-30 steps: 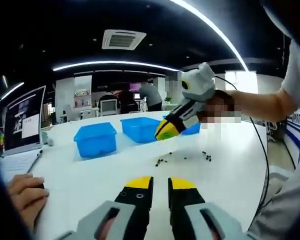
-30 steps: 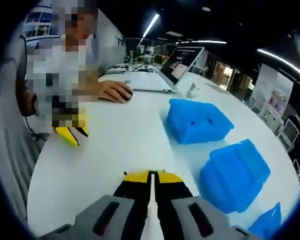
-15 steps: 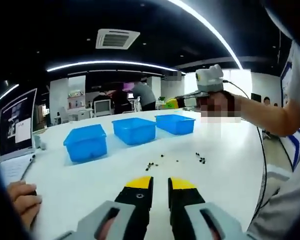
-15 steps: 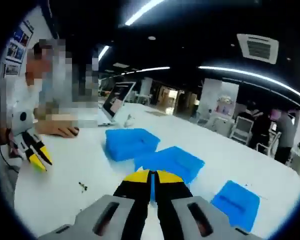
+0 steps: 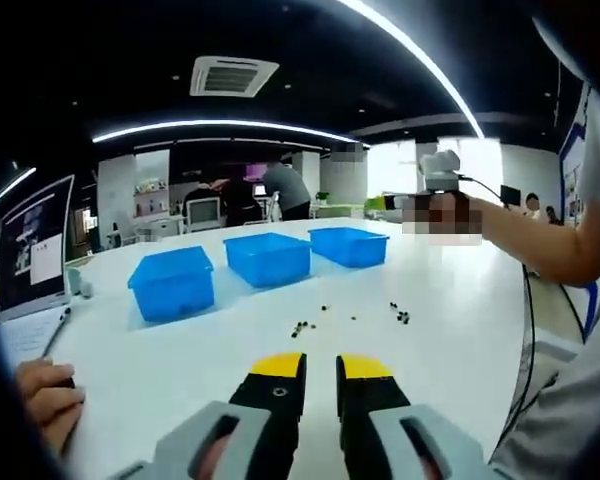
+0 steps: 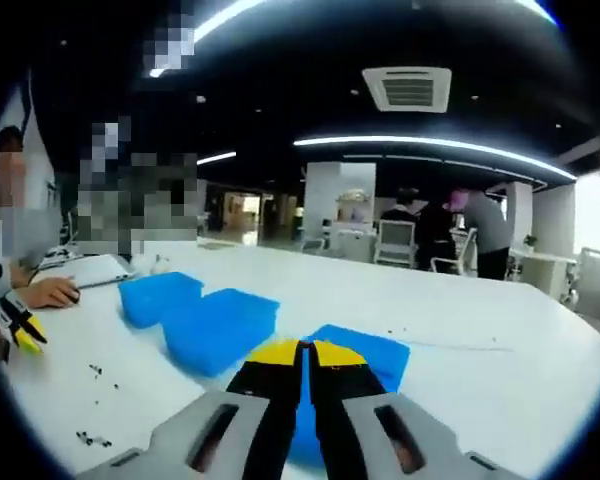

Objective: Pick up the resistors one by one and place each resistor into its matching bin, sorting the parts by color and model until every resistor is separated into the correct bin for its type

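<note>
Three blue bins stand in a row on the white table: left, middle, right. Small dark resistors lie scattered in front of them, one cluster near the middle and another to the right. My left gripper hangs low over the near table, jaws slightly open with nothing between them. My right gripper is held high above the right bin, and its jaws are shut and empty. The right gripper view has the bins below it, loose resistors, and the left gripper at the left edge.
A laptop stands at the table's left end, with a person's hand resting before it and a pen nearby. A black cable drops from the right gripper. People and chairs are far behind the table.
The right gripper has risen and swung from pointing down at the table to level above the bins. Its jaws stay shut. The left gripper has barely moved.
</note>
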Motion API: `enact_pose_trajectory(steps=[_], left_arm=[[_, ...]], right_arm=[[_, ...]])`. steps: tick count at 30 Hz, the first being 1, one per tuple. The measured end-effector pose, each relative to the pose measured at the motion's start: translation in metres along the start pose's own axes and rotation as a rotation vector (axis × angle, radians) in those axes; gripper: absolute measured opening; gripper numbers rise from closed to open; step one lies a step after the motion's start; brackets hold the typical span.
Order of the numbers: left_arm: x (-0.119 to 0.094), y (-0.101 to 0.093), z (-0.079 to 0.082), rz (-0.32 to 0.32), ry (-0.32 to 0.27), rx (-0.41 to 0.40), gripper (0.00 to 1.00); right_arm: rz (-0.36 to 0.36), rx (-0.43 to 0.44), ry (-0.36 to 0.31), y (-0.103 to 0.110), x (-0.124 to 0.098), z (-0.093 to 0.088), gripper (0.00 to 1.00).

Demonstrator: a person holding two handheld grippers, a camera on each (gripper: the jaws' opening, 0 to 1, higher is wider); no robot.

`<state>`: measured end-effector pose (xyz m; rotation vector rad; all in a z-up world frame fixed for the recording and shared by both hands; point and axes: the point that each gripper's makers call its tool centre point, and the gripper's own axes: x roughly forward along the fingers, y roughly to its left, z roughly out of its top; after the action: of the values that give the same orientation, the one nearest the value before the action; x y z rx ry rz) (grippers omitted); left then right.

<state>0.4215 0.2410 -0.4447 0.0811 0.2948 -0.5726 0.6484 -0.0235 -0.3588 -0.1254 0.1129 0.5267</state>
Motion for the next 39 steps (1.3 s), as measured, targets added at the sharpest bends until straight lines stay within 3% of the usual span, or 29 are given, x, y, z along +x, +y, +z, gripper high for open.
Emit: enact_pose_trajectory(steps=[8,10,12,13,22,33,36,39], left_arm=[[0.0,-0.002,-0.001,0.004,-0.003,-0.012,0.15],[-0.001,-0.003,-0.001,0.001,-0.002,-0.007,0.15],[-0.001,-0.003,0.0,0.0,-0.003,-0.004,0.15],[-0.001,-0.002,0.001,0.001,-0.003,-0.005,0.15],[-0.001,-0.001,-0.002,0.007,0.001,-0.011,0.15],[-0.003,0.007,-0.003,0.025,-0.003,-0.02,0.15],[-0.004,0.01,-0.003,0.037,-0.004,-0.017,0.15],[-0.004,0.011,-0.004,0.04,-0.001,-0.017,0.15]], right_arm=[[0.003,-0.008,0.012,0.001,0.005,0.0,0.06],[-0.014,0.002,0.02,-0.004,0.008,-0.004,0.15],[-0.044,0.029,0.03,-0.012,0.011,-0.01,0.34],[-0.052,0.034,0.028,-0.014,0.011,-0.012,0.37],[-0.036,0.04,0.04,-0.013,0.006,-0.014,0.29],[0.027,-0.045,0.063,-0.005,0.007,-0.004,0.26],[0.117,-0.123,0.079,0.015,0.008,-0.002,0.25],[0.229,-0.261,0.128,0.045,0.01,-0.003,0.25]])
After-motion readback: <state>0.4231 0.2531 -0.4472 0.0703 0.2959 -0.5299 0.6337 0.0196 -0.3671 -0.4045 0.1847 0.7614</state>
